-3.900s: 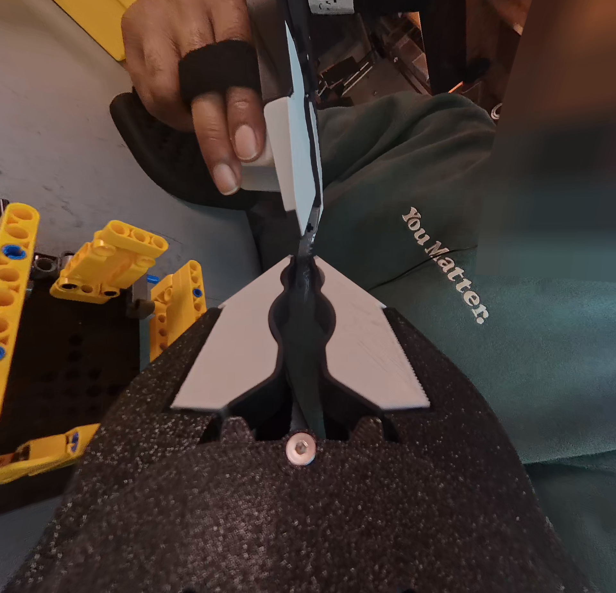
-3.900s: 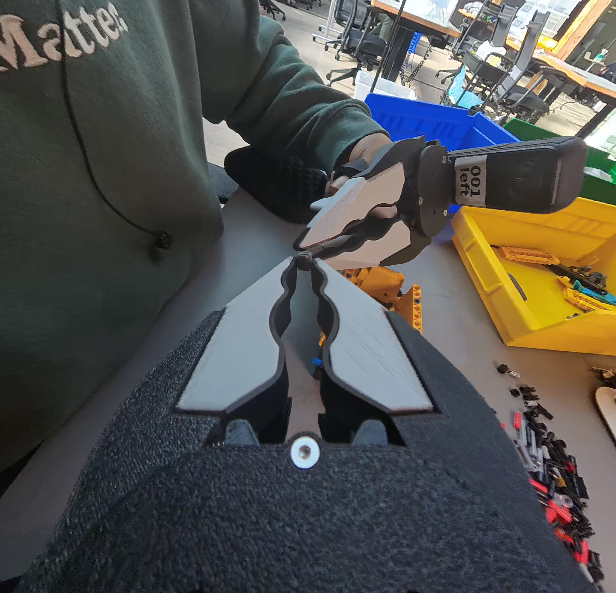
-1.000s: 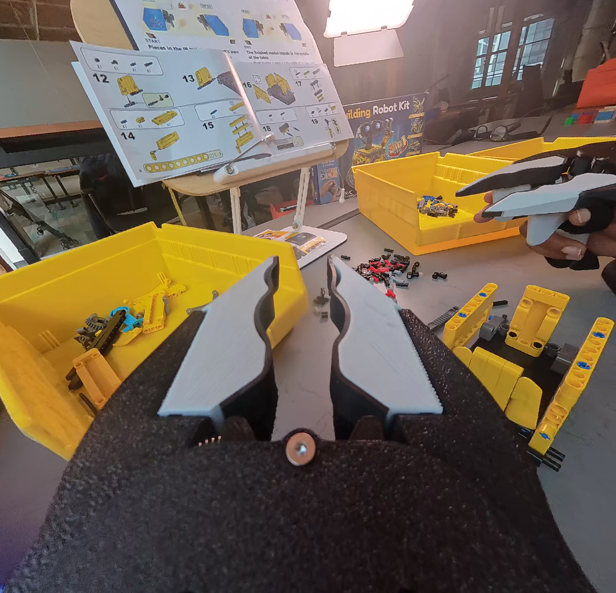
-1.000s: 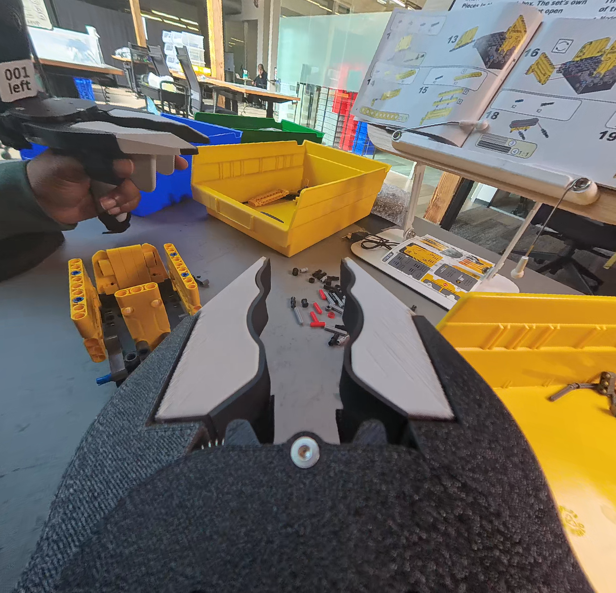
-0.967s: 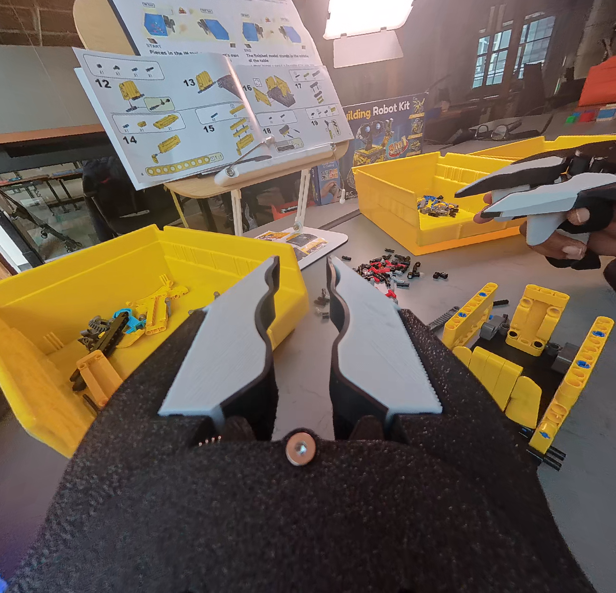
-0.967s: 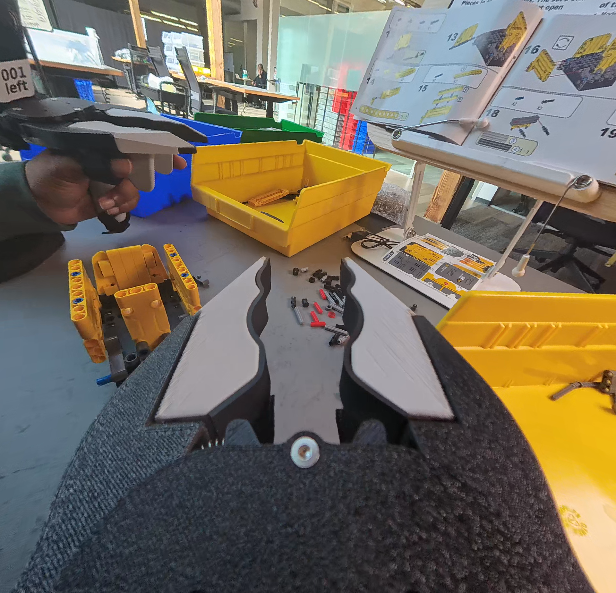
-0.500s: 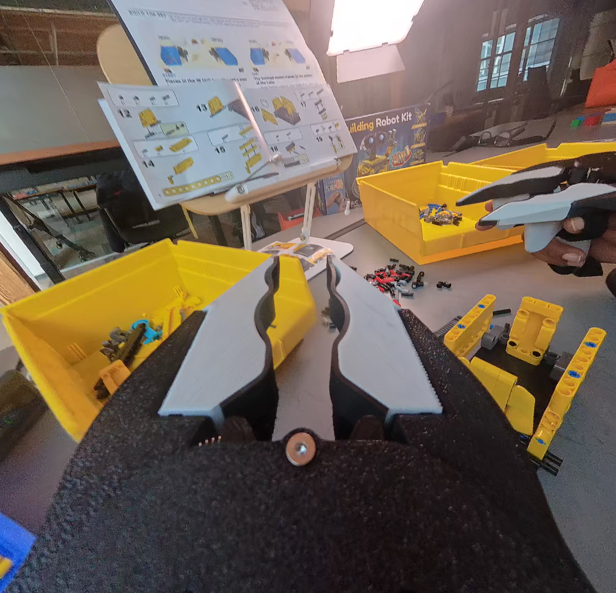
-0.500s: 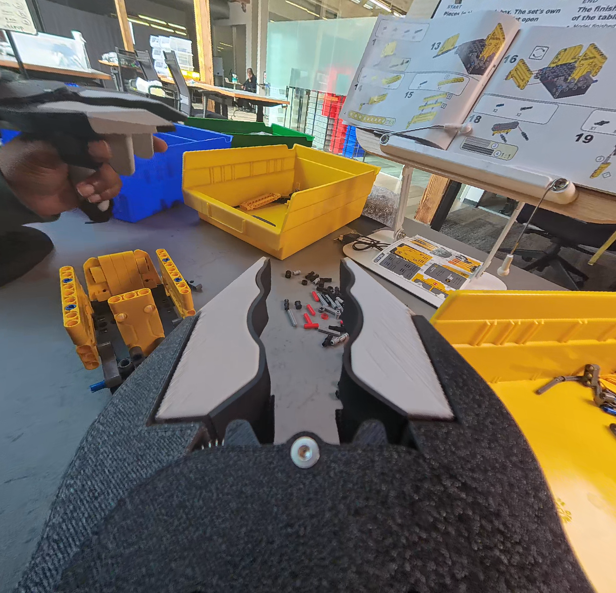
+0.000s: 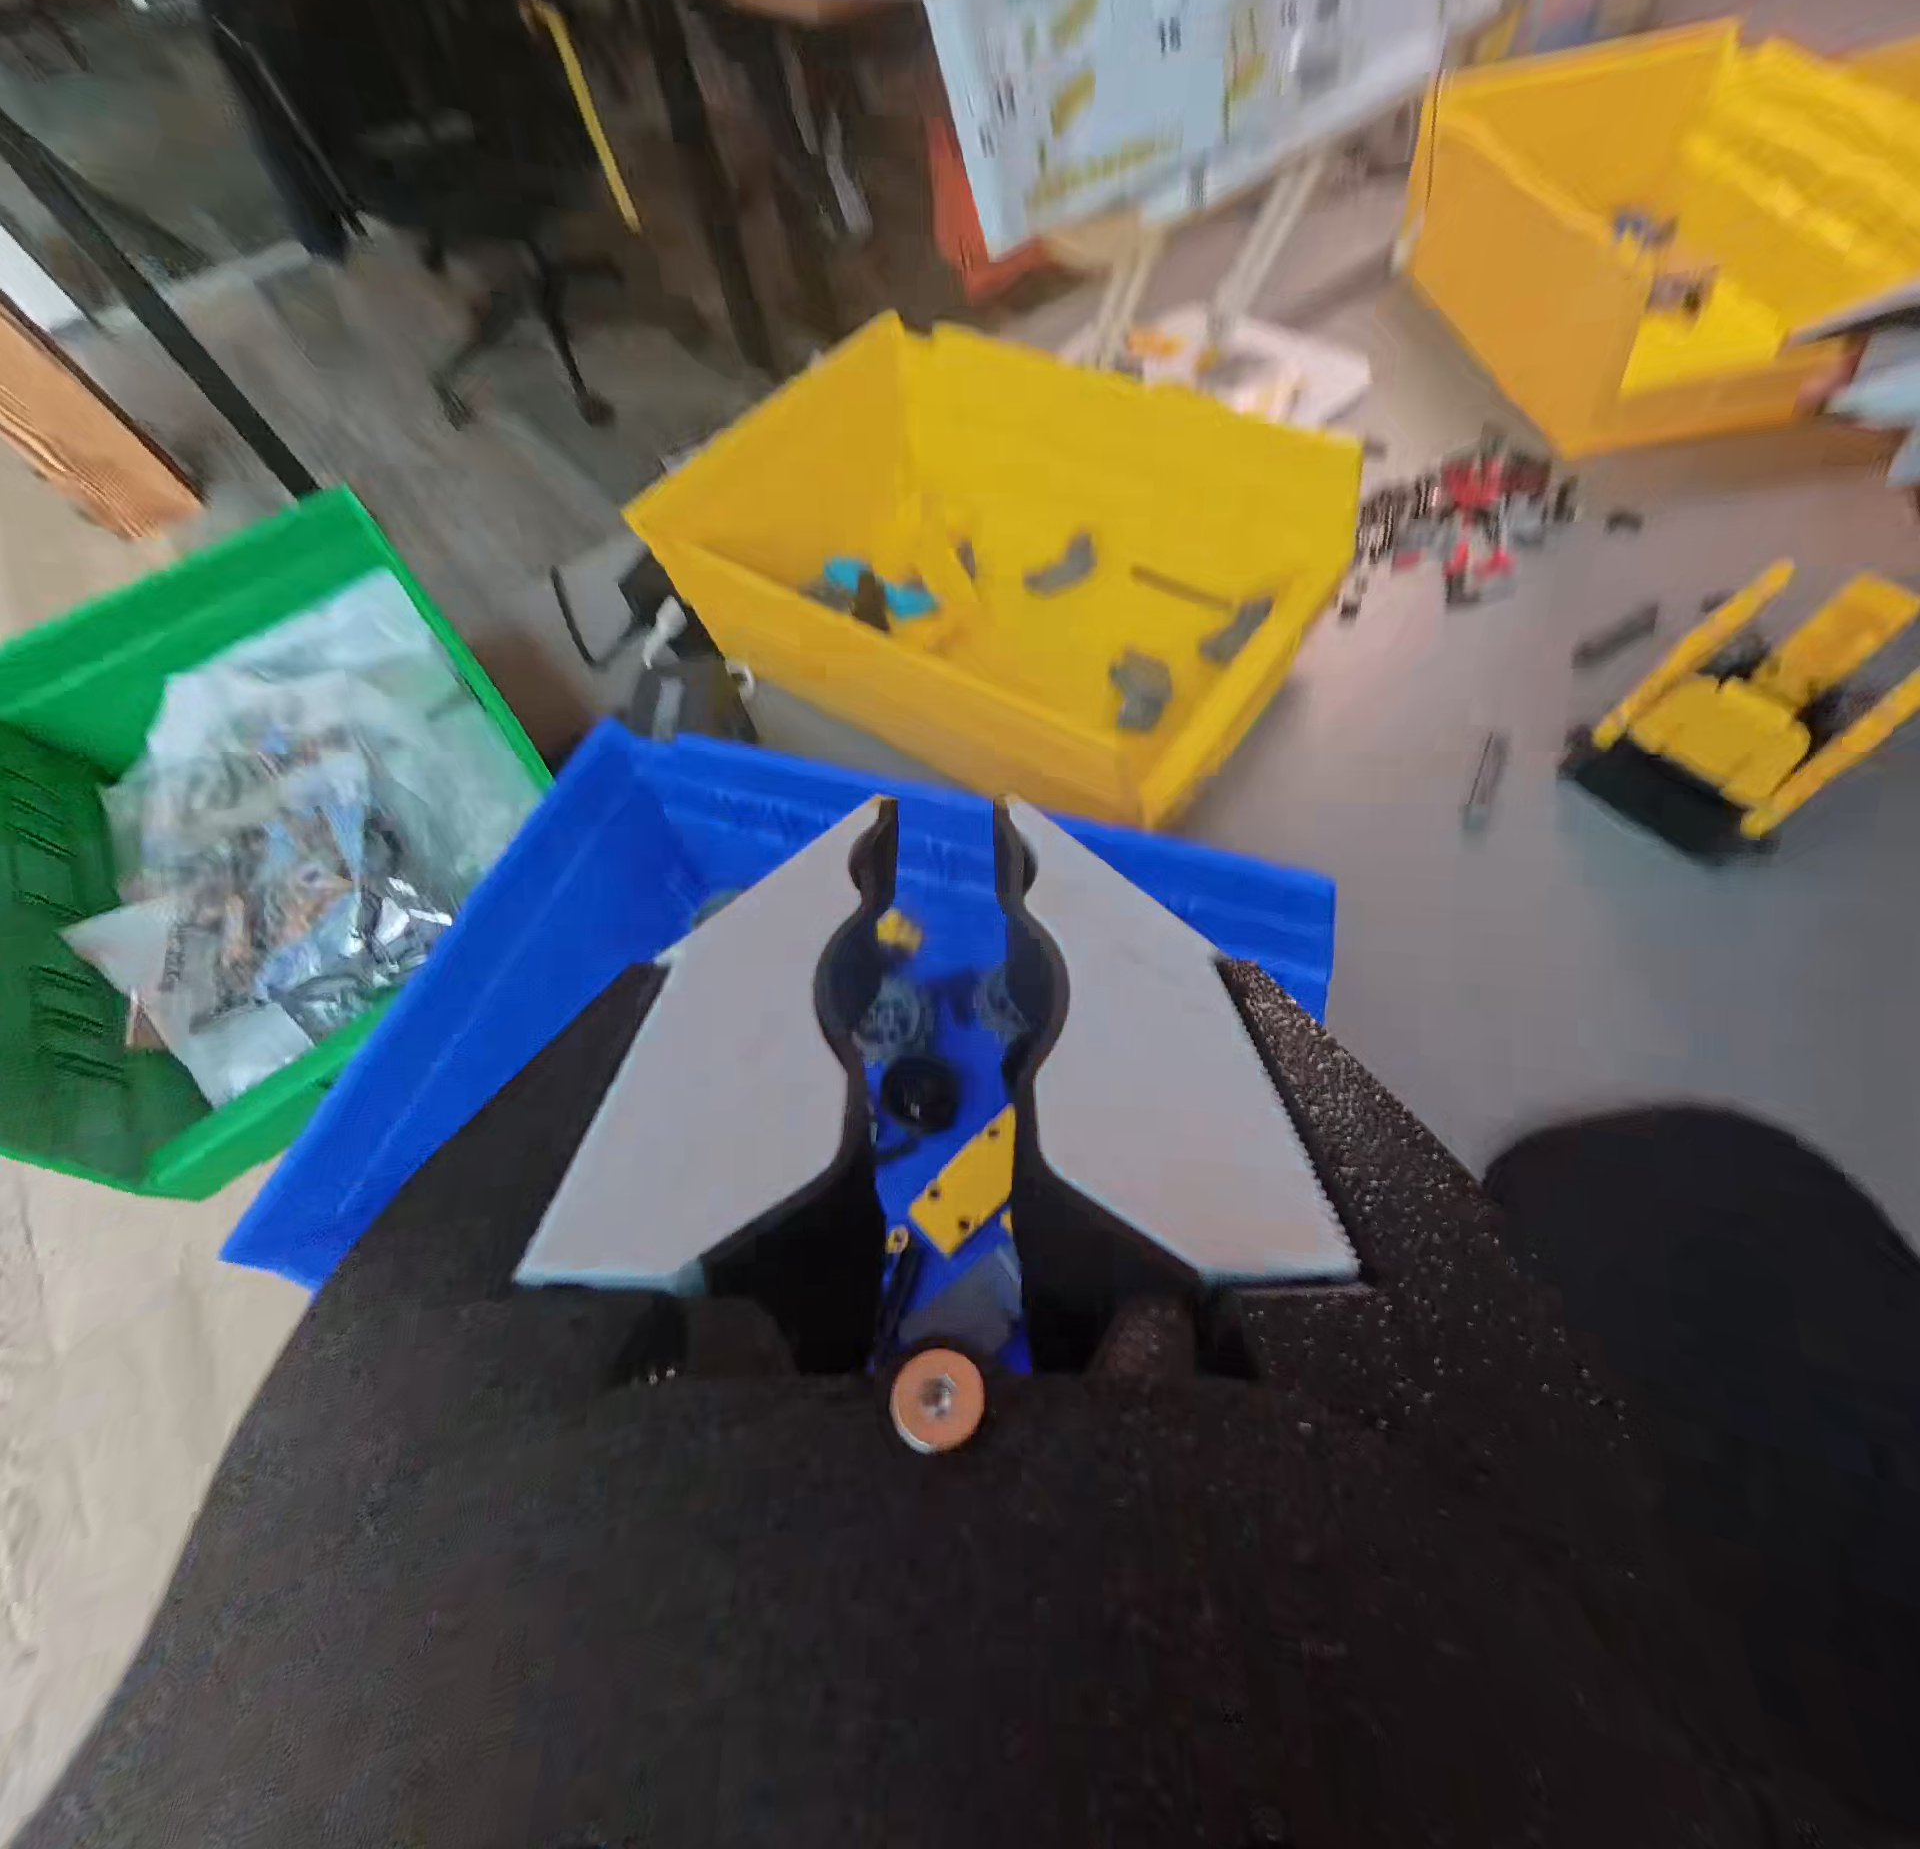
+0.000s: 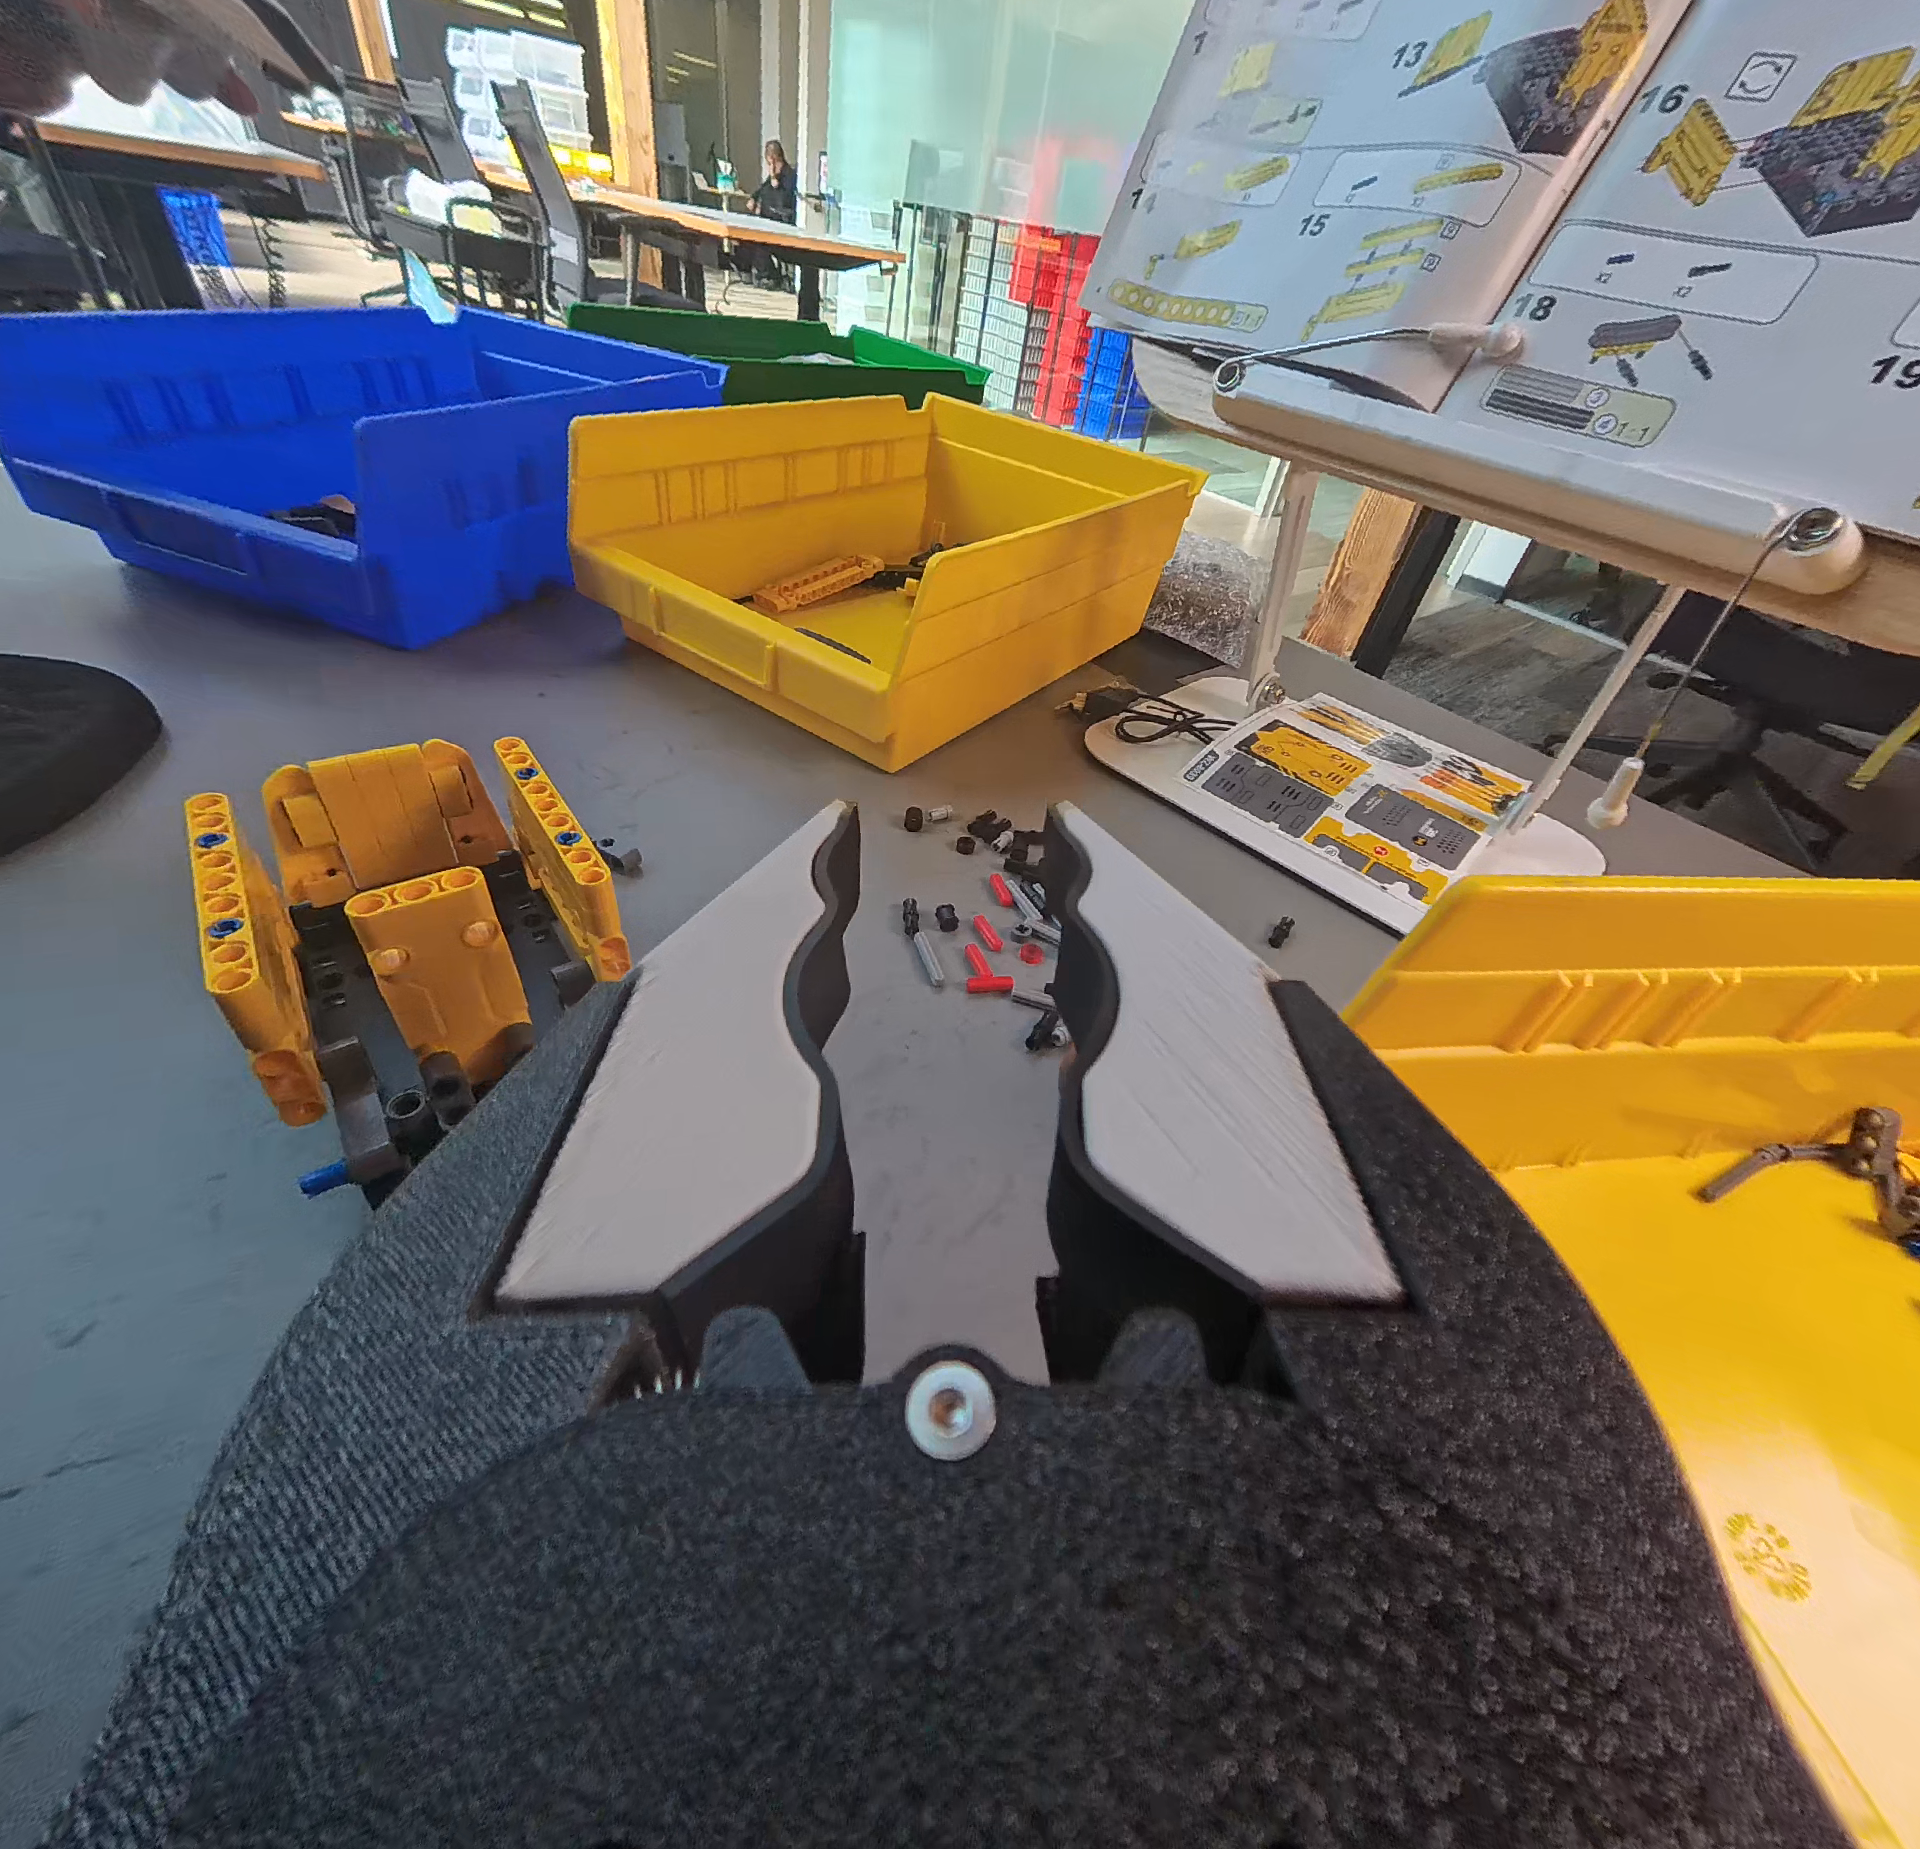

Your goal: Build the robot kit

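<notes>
My left gripper (image 9: 943, 823) hovers over a blue bin (image 9: 468, 1020), open a little and empty. Between its fingers I see dark gears (image 9: 894, 1020) and a yellow piece (image 9: 961, 1186) lying in the bin; this view is blurred. My right gripper (image 10: 954, 823) is open and empty, low over the grey table (image 10: 135, 1228). A scatter of small red, black and grey pins (image 10: 982, 947) lies just ahead of its tips. A yellow-and-black brick model (image 10: 384, 916) sits to its left and also shows in the left wrist view (image 9: 1745, 719).
A green bin of plastic bags (image 9: 208, 812) stands left of the blue bin (image 10: 312, 449). A yellow bin (image 9: 987, 604) with parts is beyond it (image 10: 883, 552). Another yellow bin (image 10: 1662, 1020) is at my right. An instruction booklet on a stand (image 10: 1507, 189) is behind. A black mesh pad (image 10: 52, 739) lies at the left. The left gripper's tips are roughly 45 cm from the right gripper's.
My left gripper has swung left and tipped down over the blue bin, and its jaws have narrowed. My right gripper has hardly moved. Earlier the two grippers' tips met at the person's chest.
</notes>
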Demonstrator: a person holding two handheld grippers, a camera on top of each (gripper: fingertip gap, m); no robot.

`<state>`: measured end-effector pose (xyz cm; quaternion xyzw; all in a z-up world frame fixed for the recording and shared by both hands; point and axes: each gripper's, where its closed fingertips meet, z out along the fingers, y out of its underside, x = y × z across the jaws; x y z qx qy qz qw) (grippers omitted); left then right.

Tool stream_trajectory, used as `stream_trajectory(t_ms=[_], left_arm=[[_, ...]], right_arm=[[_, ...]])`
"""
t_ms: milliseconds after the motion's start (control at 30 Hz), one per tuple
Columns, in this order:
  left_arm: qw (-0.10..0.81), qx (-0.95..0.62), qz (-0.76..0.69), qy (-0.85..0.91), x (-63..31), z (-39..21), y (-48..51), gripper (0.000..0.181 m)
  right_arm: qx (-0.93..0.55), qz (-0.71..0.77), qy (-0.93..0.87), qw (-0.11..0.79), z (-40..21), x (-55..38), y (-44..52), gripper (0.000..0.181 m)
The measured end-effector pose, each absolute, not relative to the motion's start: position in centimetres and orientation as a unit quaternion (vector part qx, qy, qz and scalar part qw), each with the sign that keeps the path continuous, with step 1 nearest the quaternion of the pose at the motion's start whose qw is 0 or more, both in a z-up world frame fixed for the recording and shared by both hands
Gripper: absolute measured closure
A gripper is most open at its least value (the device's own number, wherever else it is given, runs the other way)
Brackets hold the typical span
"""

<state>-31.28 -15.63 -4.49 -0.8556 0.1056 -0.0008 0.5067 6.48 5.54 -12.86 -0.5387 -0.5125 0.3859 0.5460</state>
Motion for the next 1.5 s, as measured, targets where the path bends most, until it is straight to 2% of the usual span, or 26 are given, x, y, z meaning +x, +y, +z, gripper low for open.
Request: stream_trajectory(t_ms=[133,300,500,567,633,767,833,1033,1500], left_arm=[[0.281,-0.941,0.026,0.186,-32.9,-13.2,-17.6,0.165],[0.035,-0.958,0.095,0.27,-36.9,-19.3,-20.4,0.17],[-0.084,-0.928,0.105,0.349,-38.6,-23.3,-20.7,0.168],[-0.101,-0.916,0.116,0.371,-39.1,-23.7,-20.5,0.17],[-0.105,-0.914,0.115,0.376,-39.2,-23.7,-20.1,0.161],[-0.105,-0.909,0.131,0.382,-39.7,-23.6,-19.4,0.168],[-0.093,-0.906,0.152,0.385,-40.2,-23.4,-18.8,0.166],[-0.078,-0.906,0.102,0.402,-38.3,-23.0,-20.1,0.175],[-0.095,-0.904,0.11,0.401,-39.2,-24.1,-20.2,0.166]], right_arm=[[-0.549,0.374,-0.517,0.539,-13.9,6.2,5.7,0.148],[-0.559,0.365,-0.52,0.532,-14.9,5.9,6.0,0.148],[-0.566,0.356,-0.524,0.528,-15.5,5.9,6.3,0.148],[-0.569,0.355,-0.523,0.526,-15.7,6.0,6.4,0.148],[-0.571,0.355,-0.524,0.523,-15.9,6.0,6.5,0.148],[-0.573,0.356,-0.523,0.52,-16.0,5.9,6.6,0.148],[-0.574,0.356,-0.522,0.521,-16.0,6.0,6.7,0.149],[-0.578,0.36,-0.52,0.516,-16.1,5.9,6.8,0.148],[-0.579,0.363,-0.522,0.511,-16.2,5.8,6.8,0.148]])
